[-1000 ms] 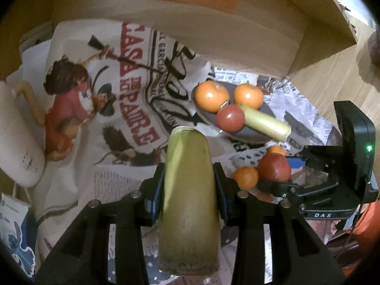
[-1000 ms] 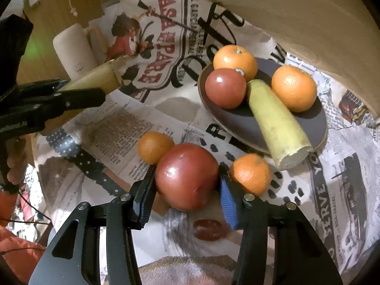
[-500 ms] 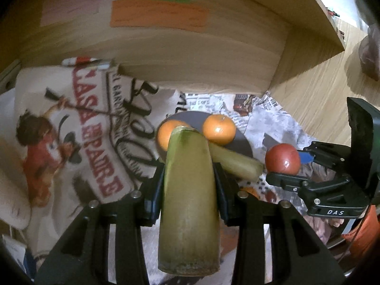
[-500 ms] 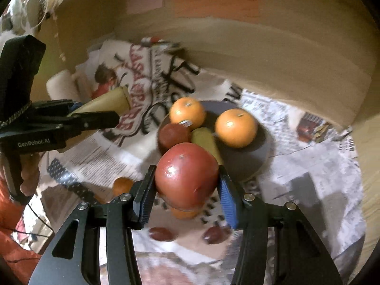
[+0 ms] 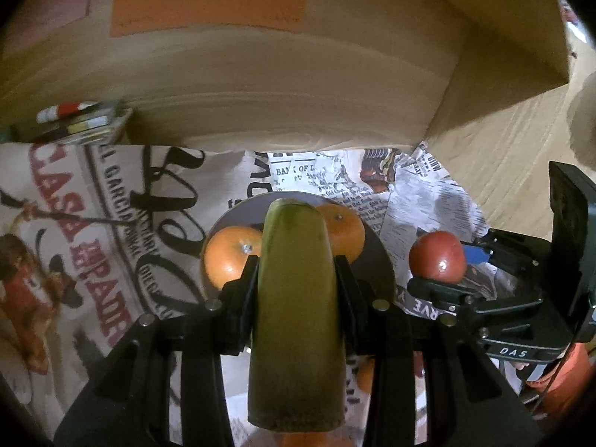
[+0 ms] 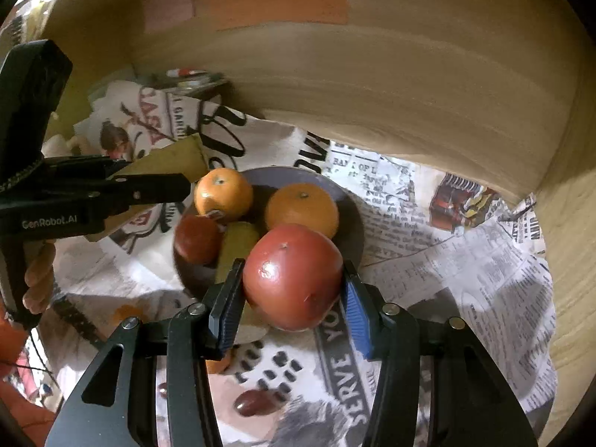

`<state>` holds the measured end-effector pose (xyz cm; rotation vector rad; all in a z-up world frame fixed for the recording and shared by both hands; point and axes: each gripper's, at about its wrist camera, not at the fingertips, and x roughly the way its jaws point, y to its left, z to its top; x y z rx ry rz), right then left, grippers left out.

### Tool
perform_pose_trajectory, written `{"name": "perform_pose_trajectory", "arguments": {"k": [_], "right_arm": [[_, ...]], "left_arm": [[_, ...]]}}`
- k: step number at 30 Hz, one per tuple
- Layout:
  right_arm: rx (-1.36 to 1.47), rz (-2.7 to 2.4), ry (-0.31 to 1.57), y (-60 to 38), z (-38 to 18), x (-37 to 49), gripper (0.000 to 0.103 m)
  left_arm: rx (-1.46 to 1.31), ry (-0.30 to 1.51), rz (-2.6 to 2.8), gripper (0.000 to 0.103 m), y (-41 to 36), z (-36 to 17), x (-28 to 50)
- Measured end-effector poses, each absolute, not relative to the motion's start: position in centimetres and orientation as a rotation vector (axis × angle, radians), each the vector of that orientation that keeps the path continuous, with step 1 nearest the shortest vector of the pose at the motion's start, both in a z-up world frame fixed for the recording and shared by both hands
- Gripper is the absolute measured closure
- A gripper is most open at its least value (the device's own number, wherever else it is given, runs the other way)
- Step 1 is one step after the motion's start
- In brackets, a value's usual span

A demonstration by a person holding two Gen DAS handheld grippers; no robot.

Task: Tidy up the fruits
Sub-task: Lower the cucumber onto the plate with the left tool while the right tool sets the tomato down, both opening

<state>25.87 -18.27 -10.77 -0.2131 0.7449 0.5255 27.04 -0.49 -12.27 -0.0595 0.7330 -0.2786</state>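
My left gripper [image 5: 296, 279] is shut on a yellow-green banana piece [image 5: 296, 305] and holds it over the near edge of the dark plate [image 5: 376, 257]. My right gripper [image 6: 292, 294] is shut on a red apple [image 6: 294, 275], held above the plate's [image 6: 352, 223] near right edge. On the plate lie two oranges [image 6: 223, 193] [image 6: 301, 208], a smaller red apple [image 6: 197, 238] and another banana piece [image 6: 236, 246]. The right gripper with its apple [image 5: 437, 257] shows at the right of the left wrist view.
A wooden wall [image 6: 372, 74] with orange and green paper labels [image 6: 279, 3] stands right behind the plate. Printed newspaper [image 6: 428, 242] covers the surface. More oranges [image 6: 219, 365] and dark dates [image 6: 257, 402] lie below the right gripper. Pens [image 5: 70, 110] lie at the back left.
Both grippers have risen and moved forward towards the plate with their fruit. The red apple left the newspaper and now hangs by the plate's edge.
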Motion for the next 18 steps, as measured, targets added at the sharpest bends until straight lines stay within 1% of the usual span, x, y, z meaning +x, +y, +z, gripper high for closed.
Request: {"name": "perform_pose_trajectory", "arguments": {"k": [9, 15, 18], "right_arm": [[-0.182, 0.521, 0.833, -18.2, -12.9, 28.9, 0.057], [-0.191, 0.545, 0.86, -17.2, -13.8, 29.6, 0.056], [-0.193, 0.548, 0.873, -16.9, -14.1, 29.9, 0.056]], "left_arm": [[-0.028, 0.783, -0.279, 0.064, -1.7, -13.8, 30.7], [-0.031, 0.814, -0.265, 0.064, -1.9, -14.4, 32.2], [-0.012, 0.794, -0.256, 0.064, -2.3, -14.1, 32.1]]}}
